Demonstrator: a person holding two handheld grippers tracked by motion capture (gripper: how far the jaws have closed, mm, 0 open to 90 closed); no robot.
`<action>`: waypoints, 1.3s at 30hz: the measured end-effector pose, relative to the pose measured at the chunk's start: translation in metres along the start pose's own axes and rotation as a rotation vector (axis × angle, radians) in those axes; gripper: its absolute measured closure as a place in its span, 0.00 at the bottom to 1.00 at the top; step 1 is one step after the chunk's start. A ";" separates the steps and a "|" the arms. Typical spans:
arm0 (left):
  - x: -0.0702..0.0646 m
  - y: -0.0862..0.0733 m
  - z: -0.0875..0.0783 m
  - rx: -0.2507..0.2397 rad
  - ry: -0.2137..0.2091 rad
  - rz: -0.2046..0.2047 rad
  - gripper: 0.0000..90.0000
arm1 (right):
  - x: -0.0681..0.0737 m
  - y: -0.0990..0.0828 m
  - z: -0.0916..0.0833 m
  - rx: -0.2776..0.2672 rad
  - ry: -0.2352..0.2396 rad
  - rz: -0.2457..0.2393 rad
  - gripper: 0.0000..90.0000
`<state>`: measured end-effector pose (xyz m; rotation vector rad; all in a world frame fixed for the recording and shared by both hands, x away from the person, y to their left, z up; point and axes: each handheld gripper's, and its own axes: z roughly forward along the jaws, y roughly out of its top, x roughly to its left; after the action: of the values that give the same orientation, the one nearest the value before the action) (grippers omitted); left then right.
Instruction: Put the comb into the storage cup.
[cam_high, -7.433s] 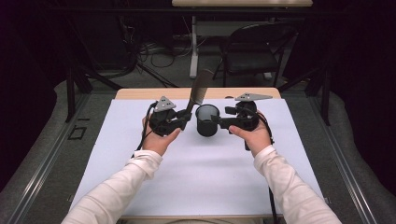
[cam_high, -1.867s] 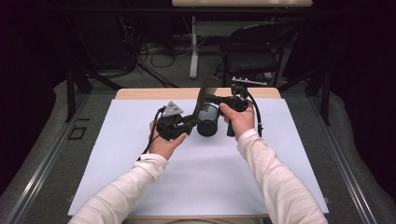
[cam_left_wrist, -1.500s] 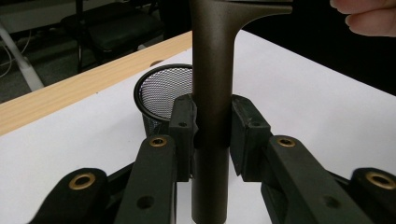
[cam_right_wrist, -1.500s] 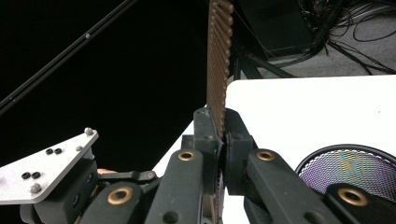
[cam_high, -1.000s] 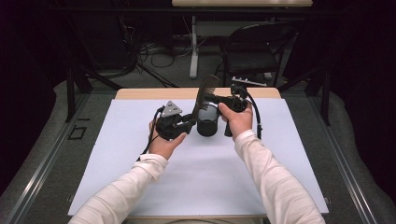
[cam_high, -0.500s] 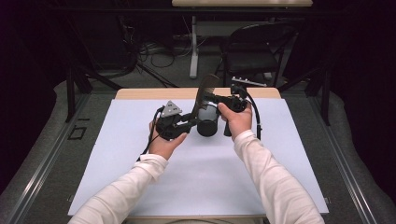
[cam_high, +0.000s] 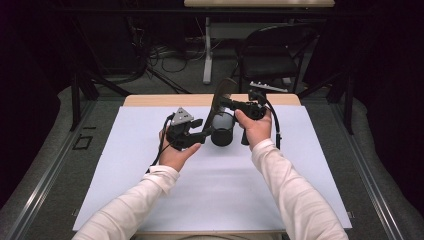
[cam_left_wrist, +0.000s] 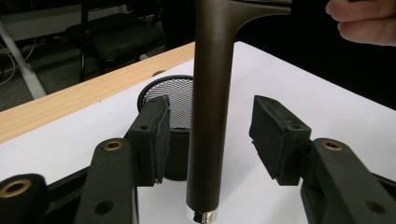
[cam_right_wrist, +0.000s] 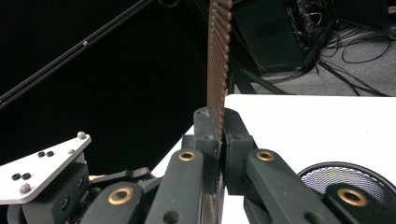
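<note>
High view, L to R: we hold the left gripper (cam_high: 204, 134) low over the white sheet (cam_high: 210, 200) covering the table (cam_high: 150, 100), jaws pointing right toward a black mesh cup (cam_high: 222, 131) at mid-table. Left gripper view: jaws spread wide, pads (cam_left_wrist: 159, 140) on both sides of a dark brown handle (cam_left_wrist: 210, 116), a gap each side, no contact; handle is upright w/ a silver tip at its lower end, mesh cup behind it. Right of the cup, the right gripper (cam_high: 223, 102) sits higher. Right gripper view: jaws closed tight on a thin brown perforated blade (cam_right_wrist: 217, 60) standing edge-on; approx. vertical. Handle and blade look like one utensil.
</note>
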<state>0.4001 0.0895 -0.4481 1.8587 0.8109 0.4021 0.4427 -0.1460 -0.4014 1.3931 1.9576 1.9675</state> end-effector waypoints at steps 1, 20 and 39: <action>0.001 0.000 0.000 -0.005 0.008 0.009 0.49 | 0.000 0.000 0.000 0.000 -0.003 -0.004 0.97; 0.003 0.001 -0.004 -0.009 0.034 0.026 0.42 | 0.006 0.008 -0.007 -0.046 -0.059 -0.147 0.97; 0.010 -0.004 -0.007 0.015 0.033 0.008 0.31 | 0.004 0.016 -0.007 -0.052 -0.161 -0.281 0.97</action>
<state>0.4017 0.1016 -0.4494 1.8737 0.8311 0.4336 0.4444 -0.1526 -0.3850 1.1505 1.8956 1.7148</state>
